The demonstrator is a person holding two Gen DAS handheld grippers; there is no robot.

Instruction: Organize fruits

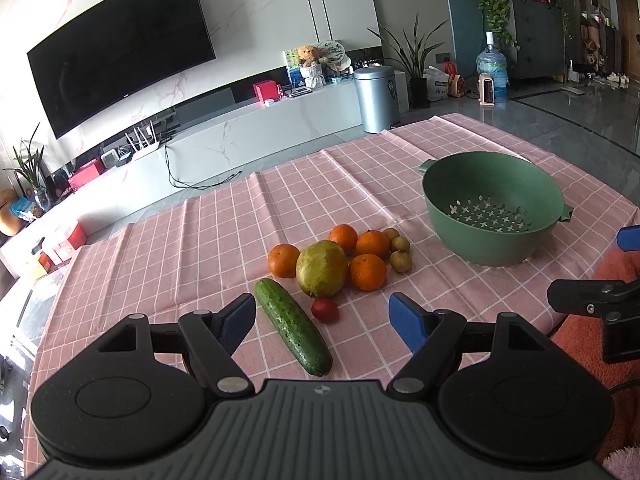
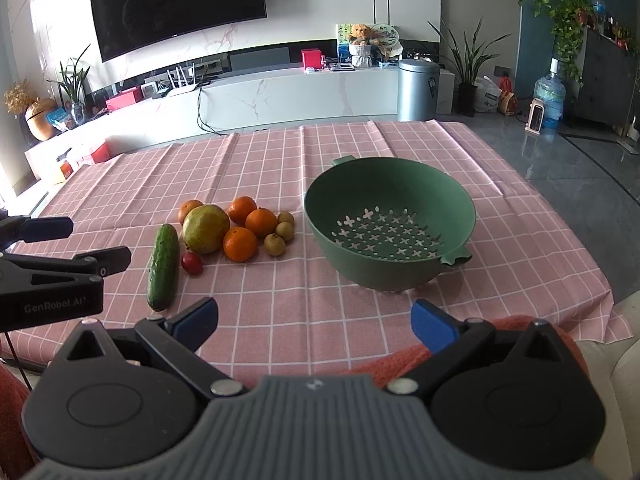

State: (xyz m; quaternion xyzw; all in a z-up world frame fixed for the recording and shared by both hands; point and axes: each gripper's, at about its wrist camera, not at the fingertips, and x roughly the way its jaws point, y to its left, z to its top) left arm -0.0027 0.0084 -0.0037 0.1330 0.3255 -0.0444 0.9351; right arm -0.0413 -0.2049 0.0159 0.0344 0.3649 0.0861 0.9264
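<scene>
On the pink checked tablecloth (image 1: 200, 240) lies a pile of fruit: a large yellow-green pear (image 1: 321, 268), several oranges (image 1: 367, 272), three small brown longans (image 1: 400, 254), a small red tomato (image 1: 325, 310) and a green cucumber (image 1: 294, 326). An empty green colander (image 1: 494, 208) stands to the right of the pile; it also shows in the right wrist view (image 2: 390, 226). My left gripper (image 1: 323, 320) is open and empty, hovering just short of the cucumber and tomato. My right gripper (image 2: 314, 320) is open and empty near the table's front edge, short of the colander.
The pile also shows in the right wrist view, with the pear (image 2: 206, 229) and cucumber (image 2: 163, 267) at its left. The left gripper's body (image 2: 48, 276) sits at the left edge there. An orange cloth (image 1: 600, 344) lies at the near right. A TV console (image 2: 280, 96) stands beyond the table.
</scene>
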